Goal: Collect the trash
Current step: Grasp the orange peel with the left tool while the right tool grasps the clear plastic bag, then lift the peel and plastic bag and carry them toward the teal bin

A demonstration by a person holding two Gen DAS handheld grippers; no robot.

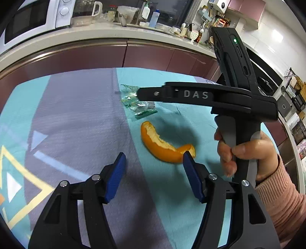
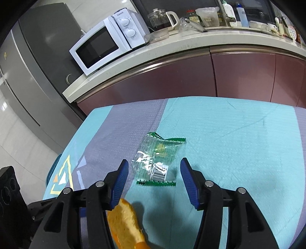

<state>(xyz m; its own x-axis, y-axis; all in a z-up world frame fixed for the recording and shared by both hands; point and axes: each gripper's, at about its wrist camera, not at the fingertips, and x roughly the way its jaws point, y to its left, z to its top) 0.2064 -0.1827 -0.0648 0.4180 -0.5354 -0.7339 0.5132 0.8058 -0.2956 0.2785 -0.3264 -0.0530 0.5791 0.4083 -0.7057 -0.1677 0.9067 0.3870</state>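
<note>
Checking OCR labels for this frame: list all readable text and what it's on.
"DAS": white letters on the side of the right gripper, seen from the left wrist.
Brand name on top of the microwave: too small to read.
Barcode and print on the wrapper: blurred, unreadable.
Bottle labels on the counter: too small.

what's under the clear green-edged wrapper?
The wrapper lies flat on the tablecloth, at the seam between its teal and grey stripes; the weave shows through the clear film. The printed patches and the crinkled foil hide what is under them.
</note>
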